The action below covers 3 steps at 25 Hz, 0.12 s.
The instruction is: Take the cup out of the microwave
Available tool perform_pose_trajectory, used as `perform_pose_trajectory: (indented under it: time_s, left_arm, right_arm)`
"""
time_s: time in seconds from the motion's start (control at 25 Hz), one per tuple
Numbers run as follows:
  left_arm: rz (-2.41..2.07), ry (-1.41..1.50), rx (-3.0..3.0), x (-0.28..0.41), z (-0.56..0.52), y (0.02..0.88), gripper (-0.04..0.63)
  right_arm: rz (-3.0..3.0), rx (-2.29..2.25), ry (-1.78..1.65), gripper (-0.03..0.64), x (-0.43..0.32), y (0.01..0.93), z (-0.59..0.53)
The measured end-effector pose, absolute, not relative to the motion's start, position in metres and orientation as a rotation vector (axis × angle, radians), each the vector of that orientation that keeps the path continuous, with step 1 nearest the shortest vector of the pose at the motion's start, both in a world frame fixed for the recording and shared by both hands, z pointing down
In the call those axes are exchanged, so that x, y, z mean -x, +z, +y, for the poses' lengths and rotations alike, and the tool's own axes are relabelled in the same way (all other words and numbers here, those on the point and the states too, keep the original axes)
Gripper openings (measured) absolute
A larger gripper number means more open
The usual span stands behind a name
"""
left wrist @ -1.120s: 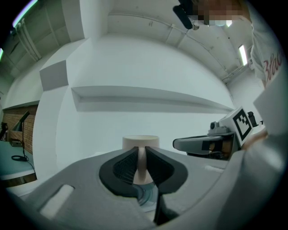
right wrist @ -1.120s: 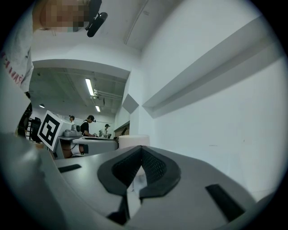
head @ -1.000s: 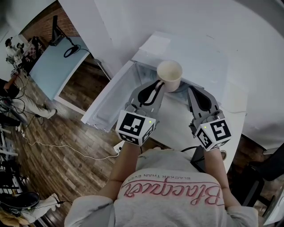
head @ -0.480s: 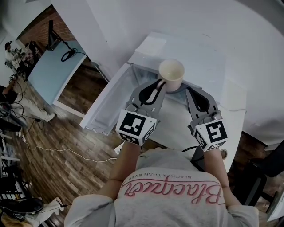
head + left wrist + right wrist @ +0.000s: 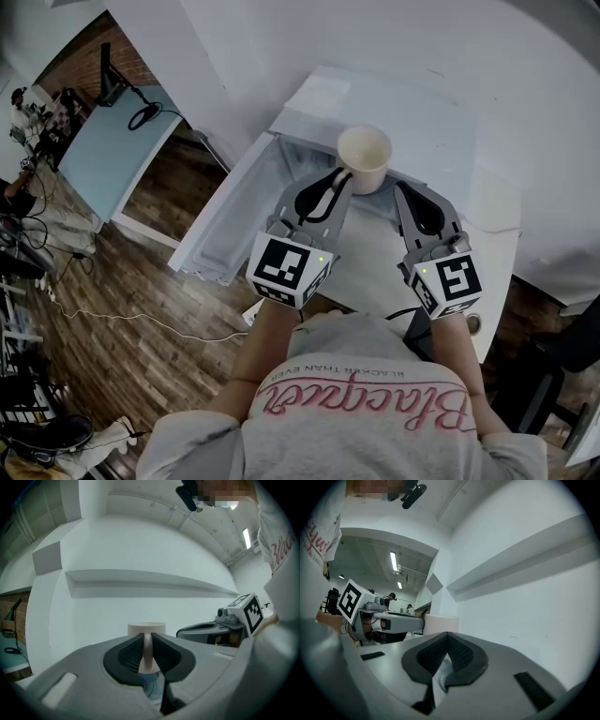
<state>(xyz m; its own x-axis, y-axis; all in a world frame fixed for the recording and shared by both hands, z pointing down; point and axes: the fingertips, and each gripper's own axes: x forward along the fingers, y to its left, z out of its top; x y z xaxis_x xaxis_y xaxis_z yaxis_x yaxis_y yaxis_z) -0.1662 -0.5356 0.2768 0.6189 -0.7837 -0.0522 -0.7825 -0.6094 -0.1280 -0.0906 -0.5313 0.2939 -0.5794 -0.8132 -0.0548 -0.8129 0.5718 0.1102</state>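
Note:
A cream cup (image 5: 364, 157) hangs upright in front of the open white microwave (image 5: 422, 122). My left gripper (image 5: 342, 178) is shut on the cup's handle. In the left gripper view the handle (image 5: 149, 653) stands pinched between the dark pads, with the cup's body (image 5: 146, 629) just beyond them. My right gripper (image 5: 401, 191) is level to the right of the cup, apart from it, and its jaws are shut with nothing between them. The right gripper view shows the cup (image 5: 440, 624) to the left of its tips (image 5: 446, 635), and the left gripper (image 5: 389, 620) beyond.
The microwave's door (image 5: 230, 216) hangs open to the left, under my left gripper. A white counter (image 5: 492, 220) runs to the right. A pale blue table (image 5: 112, 141) stands at upper left over a wooden floor (image 5: 141, 309) with cables. People stand at the far left edge.
The cup and both grippers have stayed almost where they were. The right gripper's marker cube has rolled a little.

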Motion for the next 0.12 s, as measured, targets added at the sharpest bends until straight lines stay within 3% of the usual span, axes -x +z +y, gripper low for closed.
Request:
perform_pose_trajectory:
  time_s: [0.12]
  left_arm:
    - [1.314, -0.014, 2.701, 0.1656, -0.5348, 0.2771, 0.052]
  right_arm:
    - [-2.779, -1.456, -0.177, 0.01, 0.0886, 0.2941, -0.5323]
